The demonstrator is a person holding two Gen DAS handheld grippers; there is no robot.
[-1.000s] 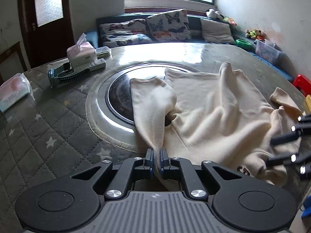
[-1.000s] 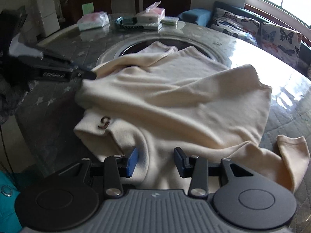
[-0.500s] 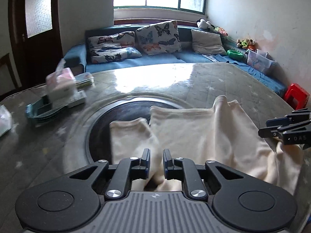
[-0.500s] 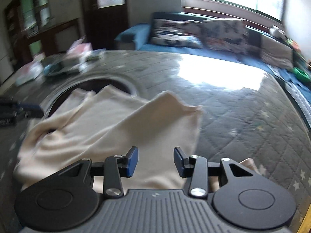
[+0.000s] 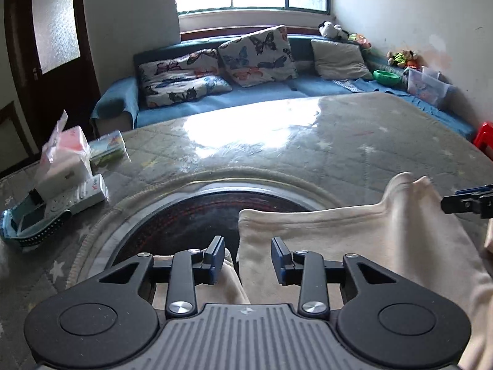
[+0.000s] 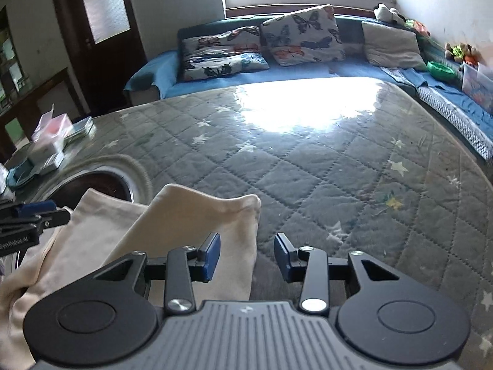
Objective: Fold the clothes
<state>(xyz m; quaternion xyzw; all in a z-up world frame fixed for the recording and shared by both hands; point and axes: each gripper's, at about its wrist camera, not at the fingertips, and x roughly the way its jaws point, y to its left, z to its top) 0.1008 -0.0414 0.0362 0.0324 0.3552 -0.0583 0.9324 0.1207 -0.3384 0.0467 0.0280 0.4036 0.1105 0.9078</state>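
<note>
A cream garment (image 5: pixel 354 240) lies on the round quilted table, partly over the dark inset hob. My left gripper (image 5: pixel 248 260) is open above its near fold, and cloth lies under and between the jaws. My right gripper (image 6: pixel 247 257) is open, with the garment's right edge (image 6: pixel 197 225) under its left finger and bare quilt under the right one. The right gripper's tip shows at the right edge of the left wrist view (image 5: pixel 468 203). The left gripper's tip shows at the left of the right wrist view (image 6: pixel 30 219).
The grey star-quilted table (image 6: pixel 323 166) stretches ahead. The dark round hob (image 5: pixel 191 219) sits in its middle. Tissue packs and a teal tray (image 5: pixel 58 191) stand at the left. A blue sofa with butterfly cushions (image 5: pixel 234 61) runs behind the table.
My left gripper has opened and let go of the cream garment. Both grippers have moved forward over the garment and tilted up toward the sofa.
</note>
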